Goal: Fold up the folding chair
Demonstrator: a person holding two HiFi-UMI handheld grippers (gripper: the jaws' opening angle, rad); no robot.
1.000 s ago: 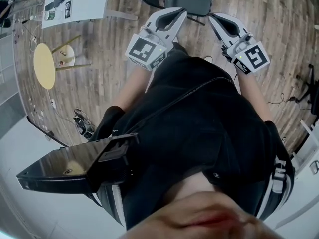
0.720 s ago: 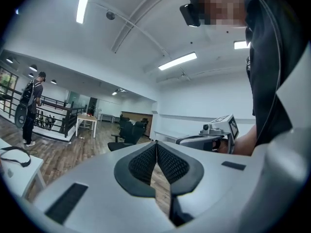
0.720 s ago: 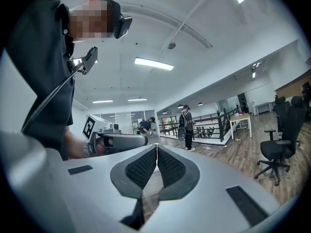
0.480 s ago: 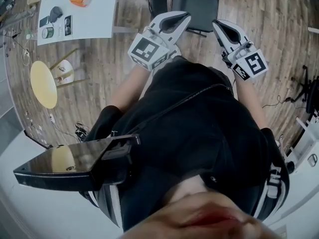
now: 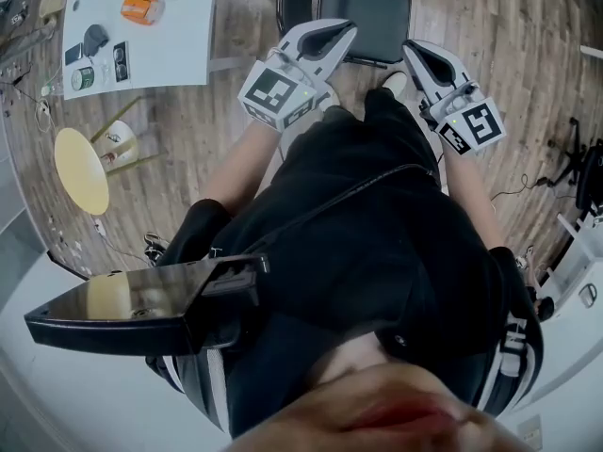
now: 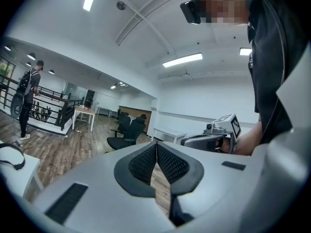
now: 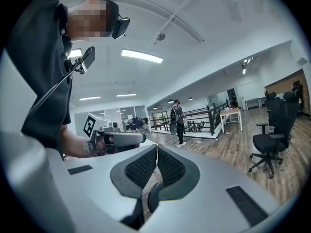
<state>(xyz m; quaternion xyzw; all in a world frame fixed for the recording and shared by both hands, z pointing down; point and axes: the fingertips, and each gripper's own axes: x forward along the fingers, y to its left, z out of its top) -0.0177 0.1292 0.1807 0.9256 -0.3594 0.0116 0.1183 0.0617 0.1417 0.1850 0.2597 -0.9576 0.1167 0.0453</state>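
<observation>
The black folding chair point(image 5: 365, 12) stands unfolded on the wood floor at the top of the head view, seat facing up. My left gripper point(image 5: 343, 30) points at the seat's near left edge, and my right gripper point(image 5: 413, 51) hovers just off its near right corner. Whether either one touches the chair is unclear. In the left gripper view the ribbed pads point(image 6: 146, 160) meet with nothing between them. The right gripper view shows its pads point(image 7: 144, 165) pressed together the same way. Each gripper view shows the other gripper, but the chair is hidden.
A white table point(image 5: 184, 45) with an orange object point(image 5: 141, 8) and small items stands at the upper left. A round yellow stool point(image 5: 80, 169) is at the left. Black office chairs point(image 7: 272, 130) and a standing person point(image 7: 178, 120) are farther off. A cable point(image 5: 528, 191) lies at the right.
Both grippers have moved forward toward the chair, still shut. The chair seat and the white table now show more fully in the head view.
</observation>
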